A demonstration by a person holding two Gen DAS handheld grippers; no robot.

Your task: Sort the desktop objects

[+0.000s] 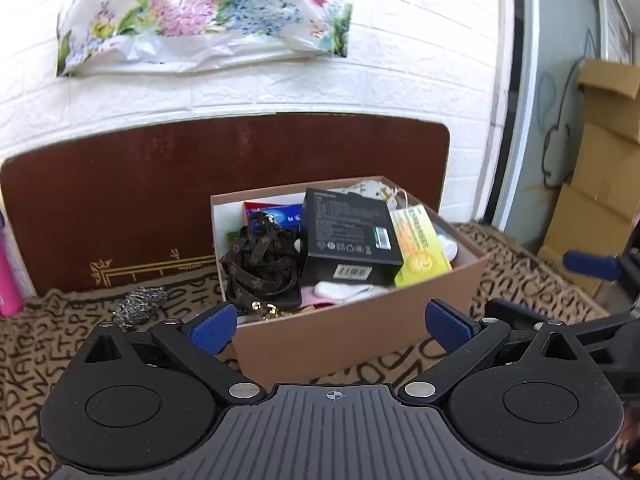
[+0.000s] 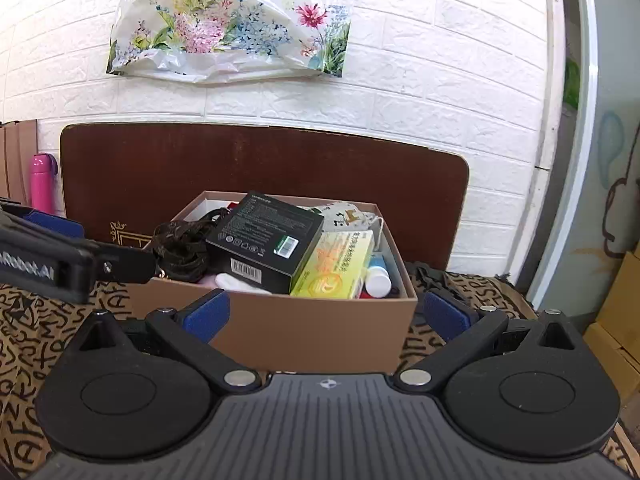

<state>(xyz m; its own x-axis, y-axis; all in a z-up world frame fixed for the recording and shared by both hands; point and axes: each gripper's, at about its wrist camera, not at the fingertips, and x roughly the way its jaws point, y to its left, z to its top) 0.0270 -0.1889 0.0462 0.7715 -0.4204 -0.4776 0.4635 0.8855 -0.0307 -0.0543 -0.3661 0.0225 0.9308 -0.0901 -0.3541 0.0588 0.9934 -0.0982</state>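
While both grippers hang over the patterned cloth of the bench [image 1: 48, 344], nothing lies between either pair of fingers. At the far left edge of the left wrist view stands a pink bottle [image 1: 7, 276], and just right of it, low against the dark brown board [image 1: 132, 200] leaning on the white brick wall, a wad of steel wool [image 1: 138, 304] rests on the cloth. The left gripper [image 1: 328, 322] fills the bottom of that frame, its blue fingers [image 1: 210, 328] spread wide and empty, framing the near corner of the brown cardboard box [image 1: 360, 332] at centre. Inside the box, from left to right, sit a coiled brown patterned strap [image 1: 260, 264], a blue packet [image 1: 276, 214] behind it, a black carton [image 1: 350, 236] tilted on top, white socks [image 1: 344, 290] below it, and a yellow packet [image 1: 420, 248] at the right side. At the right edge a blue pad of the right gripper [image 1: 592, 266] shows — apart from the box. In the right wrist view the right gripper [image 2: 326, 316] also stands wide open and empty before the box's front wall, with a white bottle [image 2: 378, 278] visible beside the yellow packet at the box's right end. A flowered plastic bag [image 2: 236, 28] hangs on the wall in the upper middle, and stacked cardboard cartons [image 2: 618, 320] stand at the lower right.
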